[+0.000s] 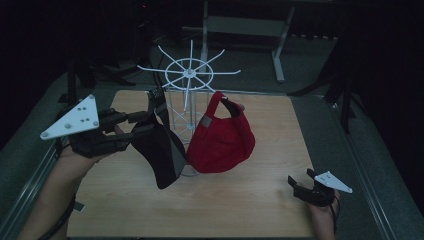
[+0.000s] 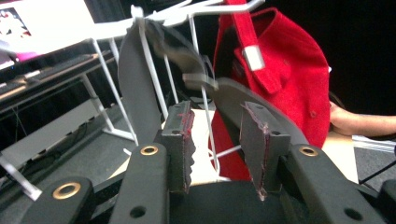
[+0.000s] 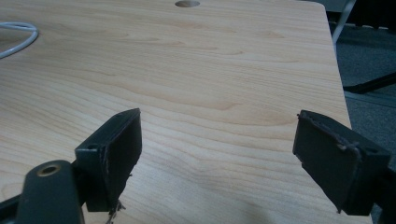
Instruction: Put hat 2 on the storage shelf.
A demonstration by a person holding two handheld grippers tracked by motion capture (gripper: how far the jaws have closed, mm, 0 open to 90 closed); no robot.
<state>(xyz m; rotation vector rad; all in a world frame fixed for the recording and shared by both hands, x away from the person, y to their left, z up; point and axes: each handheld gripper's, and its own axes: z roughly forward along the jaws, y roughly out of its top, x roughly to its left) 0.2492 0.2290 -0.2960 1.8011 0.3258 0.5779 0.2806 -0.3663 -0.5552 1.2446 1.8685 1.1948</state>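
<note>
With my left gripper (image 1: 142, 124) loosened beside the black cap (image 1: 159, 152) hanging on the white rack (image 1: 189, 75), and my right gripper (image 1: 300, 185) wide apart over the table (image 1: 250, 200), I judge hanging is done; next, backing away cleanly.

Two caps: one black cap (image 1: 160, 150), one red cap (image 1: 220, 142); one white wire rack (image 1: 189, 75)

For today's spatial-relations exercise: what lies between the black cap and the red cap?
In the high view, the white wire rack stands between the black cap and the red cap; both hang from its arms.
</note>
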